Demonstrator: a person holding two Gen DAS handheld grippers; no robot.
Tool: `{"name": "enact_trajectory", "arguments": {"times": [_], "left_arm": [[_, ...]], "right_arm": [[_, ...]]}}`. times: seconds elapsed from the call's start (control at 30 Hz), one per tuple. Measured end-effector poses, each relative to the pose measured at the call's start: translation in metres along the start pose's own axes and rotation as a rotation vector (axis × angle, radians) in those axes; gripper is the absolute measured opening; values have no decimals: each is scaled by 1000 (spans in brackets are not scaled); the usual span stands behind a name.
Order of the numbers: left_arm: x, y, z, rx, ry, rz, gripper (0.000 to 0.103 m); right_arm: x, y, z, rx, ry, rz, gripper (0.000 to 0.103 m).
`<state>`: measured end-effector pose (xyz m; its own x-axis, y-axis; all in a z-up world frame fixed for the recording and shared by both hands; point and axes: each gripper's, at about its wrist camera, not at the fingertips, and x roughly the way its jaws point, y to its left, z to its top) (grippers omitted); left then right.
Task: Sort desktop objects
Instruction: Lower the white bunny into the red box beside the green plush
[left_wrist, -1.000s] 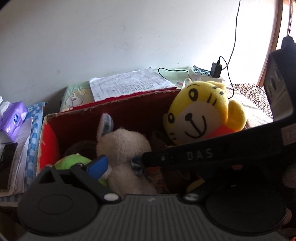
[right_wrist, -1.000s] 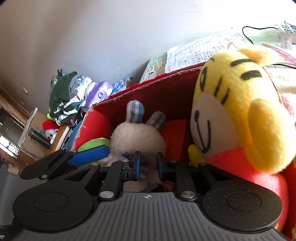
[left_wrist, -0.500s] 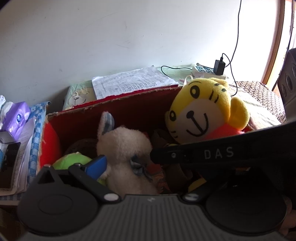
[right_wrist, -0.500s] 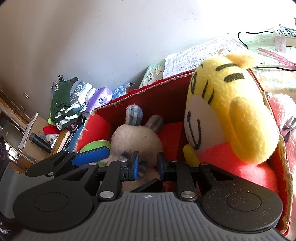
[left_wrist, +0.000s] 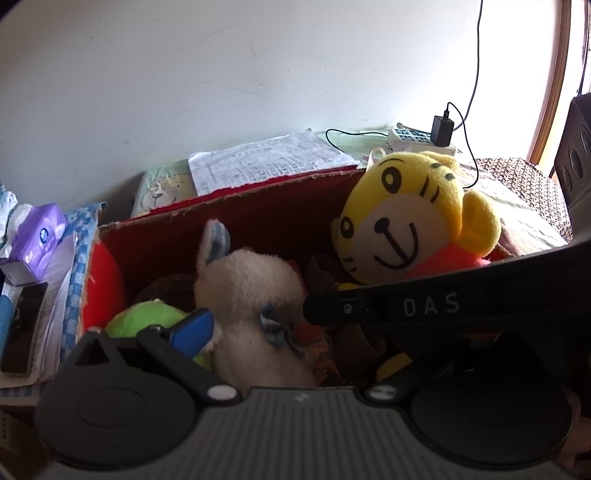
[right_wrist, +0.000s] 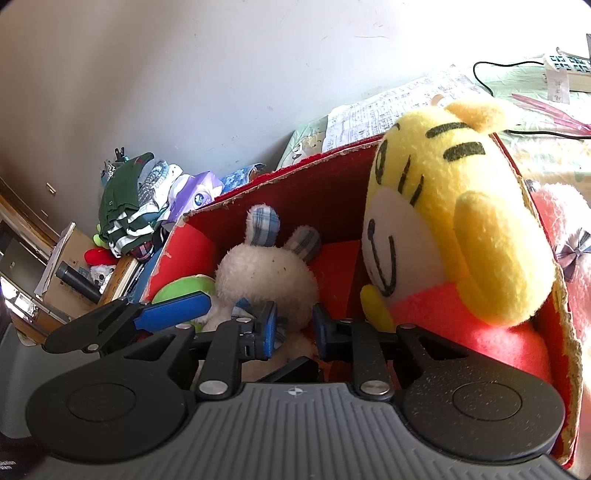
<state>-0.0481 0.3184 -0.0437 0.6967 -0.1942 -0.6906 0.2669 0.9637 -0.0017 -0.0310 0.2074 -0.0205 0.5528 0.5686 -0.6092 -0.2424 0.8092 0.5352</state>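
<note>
Red cardboard box (right_wrist: 325, 192) against a pale wall, packed with soft toys. White plush rabbit (right_wrist: 266, 277) with plaid ears sits mid-box; green plush (right_wrist: 184, 288) lies low at its left; yellow tiger plush (right_wrist: 461, 229) leans upright against the right wall, rising above the rim. Pink plush (right_wrist: 565, 236) with a grey bow lies outside the box, just beside its right wall. Behind the box: printed paper sheets (left_wrist: 269, 162), power strip (left_wrist: 421, 138) with a black charger (left_wrist: 442, 130) plugged in. To the left: purple tissue pack (left_wrist: 37, 232), and in the right wrist view a pile of folded clothes (right_wrist: 129, 199). Right gripper (right_wrist: 294, 326) hangs low over the rabbit, jaws a narrow gap apart, nothing between them; contact with the rabbit's fur cannot be told. Left gripper (left_wrist: 255, 321): only its blue-padded finger (left_wrist: 192, 330) shows clearly, lying just beside the green plush; the right gripper's black arm crosses the other side, so its opening cannot be told.
</note>
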Motion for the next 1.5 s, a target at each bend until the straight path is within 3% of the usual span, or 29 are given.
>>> {"name": "enact_trajectory", "arguments": {"times": [0.87,1.5], "left_arm": [[-4,-5,-2,-13,3,13,103],[-21,-5,-10,-28,-16,99,103]], "right_arm": [[-1,2,-4,-35,10,0,22],[-19,8,-9,-20,-52,54,24]]}}
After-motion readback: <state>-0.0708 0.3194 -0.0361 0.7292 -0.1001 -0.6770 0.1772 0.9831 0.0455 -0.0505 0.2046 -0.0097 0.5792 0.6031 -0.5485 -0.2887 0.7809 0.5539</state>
